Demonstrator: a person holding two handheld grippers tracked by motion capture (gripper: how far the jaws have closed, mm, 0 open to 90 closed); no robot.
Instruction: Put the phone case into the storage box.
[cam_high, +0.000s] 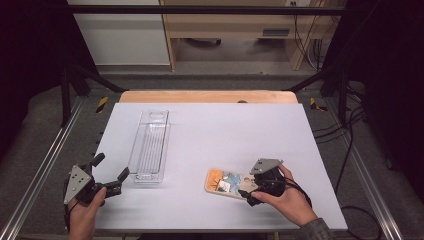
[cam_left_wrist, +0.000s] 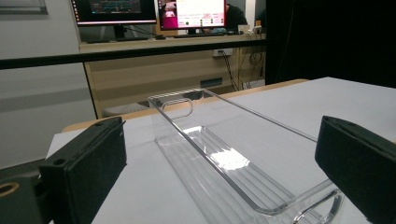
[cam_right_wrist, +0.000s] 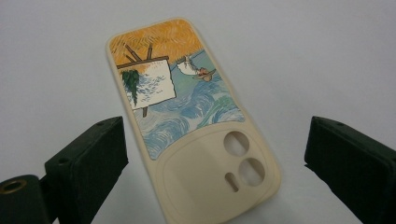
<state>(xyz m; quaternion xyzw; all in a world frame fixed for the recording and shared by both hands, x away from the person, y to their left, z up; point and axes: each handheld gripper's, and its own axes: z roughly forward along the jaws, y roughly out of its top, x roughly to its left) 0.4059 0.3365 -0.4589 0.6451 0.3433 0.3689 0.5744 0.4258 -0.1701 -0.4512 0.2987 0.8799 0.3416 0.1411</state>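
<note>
The right tool (cam_high: 248, 192) straddles the phone case (cam_right_wrist: 187, 126), jaws spread wide to pinch it, while the left tool (cam_high: 111, 173) waits open by the clear tray (cam_high: 149, 145), seemingly its destination.

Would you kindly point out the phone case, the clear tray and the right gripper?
phone case (cam_right_wrist: 187, 121): right gripper view, on its painted back.
clear tray (cam_high: 148, 145): high view, on its ribbed floor.
right gripper (cam_high: 248, 192): high view, midway between its fingertips, over the case's near end.
</note>
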